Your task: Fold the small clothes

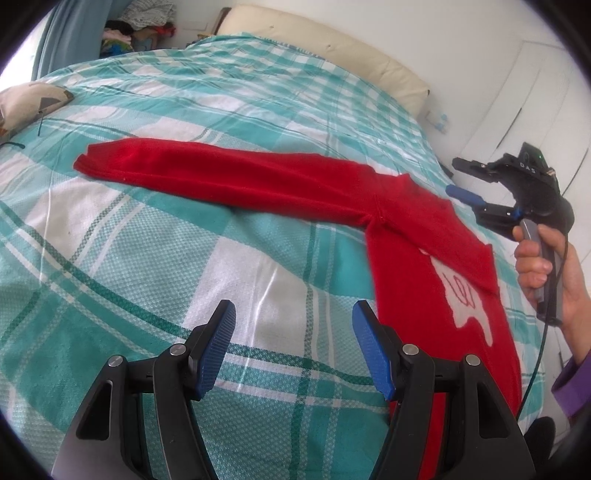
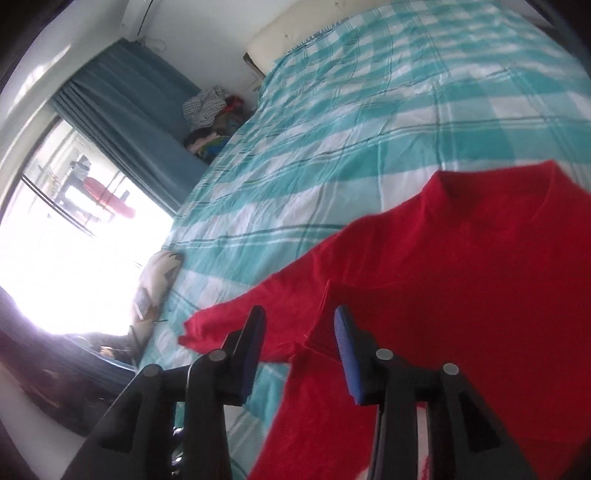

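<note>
A small red sweater [image 1: 413,280] with a white motif lies on the teal checked bedspread [image 1: 184,240]. One sleeve [image 1: 221,177] stretches out flat to the left; the other is folded across the body. My left gripper [image 1: 293,314] is open and empty, just above the bedspread left of the sweater's body. My right gripper [image 1: 458,177] is open and empty, held in a hand past the sweater's right edge. In the right wrist view the right gripper [image 2: 299,317] hovers open above the sweater [image 2: 461,295], near where the outstretched sleeve [image 2: 236,317] joins the body.
A patterned cushion [image 1: 26,103] lies at the bed's left edge. A cream pillow [image 1: 332,48] lies along the head of the bed. A pile of clothes [image 1: 140,29] sits by the blue curtain [image 2: 140,122]. White cupboard doors [image 1: 535,92] stand on the right.
</note>
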The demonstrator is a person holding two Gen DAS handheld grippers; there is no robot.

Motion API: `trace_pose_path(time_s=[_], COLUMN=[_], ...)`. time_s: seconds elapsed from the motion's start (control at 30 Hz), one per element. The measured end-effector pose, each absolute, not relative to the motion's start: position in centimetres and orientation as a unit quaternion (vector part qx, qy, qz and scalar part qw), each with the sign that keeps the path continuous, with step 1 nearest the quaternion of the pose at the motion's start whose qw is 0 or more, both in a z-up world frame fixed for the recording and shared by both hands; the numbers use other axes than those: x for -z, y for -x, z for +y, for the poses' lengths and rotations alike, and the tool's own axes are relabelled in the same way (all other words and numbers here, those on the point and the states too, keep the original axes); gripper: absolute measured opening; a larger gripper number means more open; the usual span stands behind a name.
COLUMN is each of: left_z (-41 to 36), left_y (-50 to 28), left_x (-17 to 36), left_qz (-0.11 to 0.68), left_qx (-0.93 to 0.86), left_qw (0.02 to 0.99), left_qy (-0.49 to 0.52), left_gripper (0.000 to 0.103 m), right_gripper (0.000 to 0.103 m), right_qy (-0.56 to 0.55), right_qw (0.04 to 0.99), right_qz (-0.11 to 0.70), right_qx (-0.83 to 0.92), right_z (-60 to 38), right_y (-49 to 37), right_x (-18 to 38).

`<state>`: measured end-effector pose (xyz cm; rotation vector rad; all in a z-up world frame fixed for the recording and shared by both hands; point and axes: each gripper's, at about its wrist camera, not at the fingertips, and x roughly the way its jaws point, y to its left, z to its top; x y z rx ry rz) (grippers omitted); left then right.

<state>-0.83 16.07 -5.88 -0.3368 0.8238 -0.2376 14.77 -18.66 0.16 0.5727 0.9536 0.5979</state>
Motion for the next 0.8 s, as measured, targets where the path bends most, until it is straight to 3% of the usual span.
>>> trace_pose_path(time_s=[0.17, 0.37, 0.53, 0.8], left_z=[15.6, 14.5, 14.3, 13.5], left_y=[0.5, 0.7, 0.7, 0.9], left_x=[5.7, 5.8, 6.1, 6.2], left_qz=[0.400, 0.404, 0.409, 0.409], left_qx=[0.115, 0.118, 0.111, 0.108], left_qw=[0.896, 0.898, 0.898, 0.901], left_qy=[0.157, 0.130, 0.119, 0.097], left_gripper=[0.068, 0.072, 0.072, 0.076], right_gripper=[0.052, 0.055, 0.055, 0.059], right_qy=[-0.285, -0.281, -0.263, -0.141], right_qw=[0.811, 0.815, 0.858, 0.907], right_qz=[0.454, 0.502, 0.442, 0.388], right_qx=[-0.236, -0.066, 0.014, 0.087], right_z=[-24.9, -37.4, -44.4, -45.4], right_y=[-12.6, -9.3, -3.7, 6.4], right_x=[0.8, 4.6, 2.7, 1.3])
